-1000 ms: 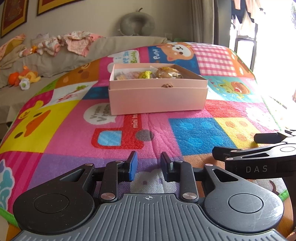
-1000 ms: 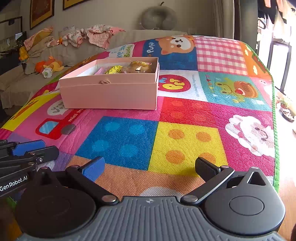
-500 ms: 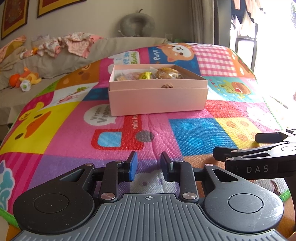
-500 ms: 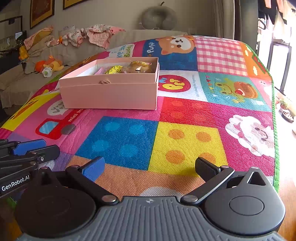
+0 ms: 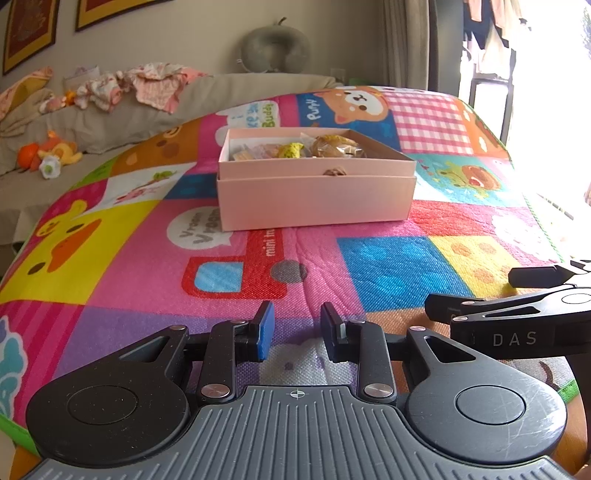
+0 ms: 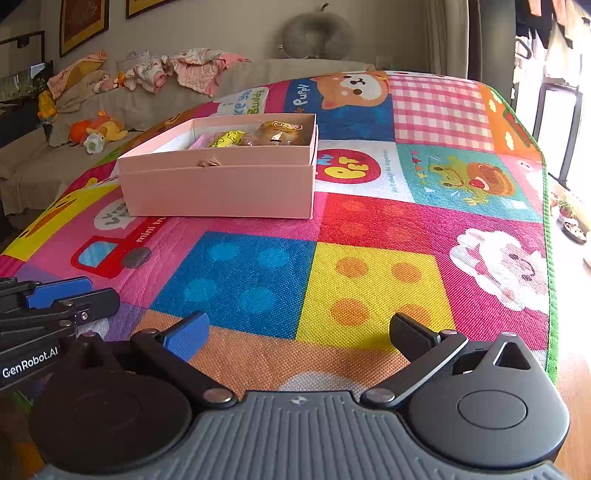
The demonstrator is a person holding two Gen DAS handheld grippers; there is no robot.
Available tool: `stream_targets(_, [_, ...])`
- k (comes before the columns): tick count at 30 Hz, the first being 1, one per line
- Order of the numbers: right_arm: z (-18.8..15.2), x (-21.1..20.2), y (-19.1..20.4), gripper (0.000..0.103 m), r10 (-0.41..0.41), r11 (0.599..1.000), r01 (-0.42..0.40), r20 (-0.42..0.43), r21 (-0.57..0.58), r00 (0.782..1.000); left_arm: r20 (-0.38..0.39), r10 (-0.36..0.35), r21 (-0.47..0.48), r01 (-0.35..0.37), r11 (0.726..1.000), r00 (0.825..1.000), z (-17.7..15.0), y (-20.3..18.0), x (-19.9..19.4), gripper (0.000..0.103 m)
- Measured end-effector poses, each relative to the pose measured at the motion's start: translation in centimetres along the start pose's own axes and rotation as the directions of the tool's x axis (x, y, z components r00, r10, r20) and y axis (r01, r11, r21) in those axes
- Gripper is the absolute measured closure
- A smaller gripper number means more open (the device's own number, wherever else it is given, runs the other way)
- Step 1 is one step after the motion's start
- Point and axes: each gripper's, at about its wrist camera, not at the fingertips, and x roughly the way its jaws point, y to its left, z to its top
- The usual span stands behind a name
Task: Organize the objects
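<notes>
Beige wall (image 5: 184,40) with framed pictures (image 5: 29,33) upper left, grey sofa (image 5: 110,122) below, bright window (image 5: 546,92) far right.

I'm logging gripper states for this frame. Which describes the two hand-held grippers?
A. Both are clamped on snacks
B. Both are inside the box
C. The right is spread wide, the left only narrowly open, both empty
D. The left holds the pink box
C: the right hand-held gripper has fingers far apart, the left hand-held gripper shows a narrow gap, and both hold nothing, short of the pink box.
</notes>
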Motion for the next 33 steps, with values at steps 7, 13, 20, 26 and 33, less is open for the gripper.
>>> stream_targets(7, [0.0,0.02,0.03,0.0,0.0,1.0,0.0,0.0,0.0,1.0,-0.002,-0.002,-0.002,0.002,1.0,1.0,0.03,0.08,0.04,0.072])
stream_targets(13, [-0.01,0.01,0.05,0.0,0.0,1.0,0.0,0.0,0.0,1.0,-0.005,0.004,0.007,-0.004,1.0,1.0,-0.01,0.05,0.21,0.072])
stream_targets(20, [-0.02,0.0,0.08,0.0,0.0,1.0,0.0,0.0,0.0,1.0,-0.005,0.017,0.028,-0.017,0.999,1.0,-0.02,-0.57,0.17,0.072])
stream_targets(26, [-0.02,-0.01,0.09,0.0,0.0,1.0,0.0,0.0,0.0,1.0,-0.004,0.01,0.02,-0.01,1.0,1.0,0.01,-0.53,0.06,0.072])
stream_targets(33, [-0.03,0.0,0.1,0.0,0.0,1.0,0.0,0.0,0.0,1.0,-0.004,0.011,0.02,-0.011,1.0,1.0,0.0,-0.55,0.03,0.072])
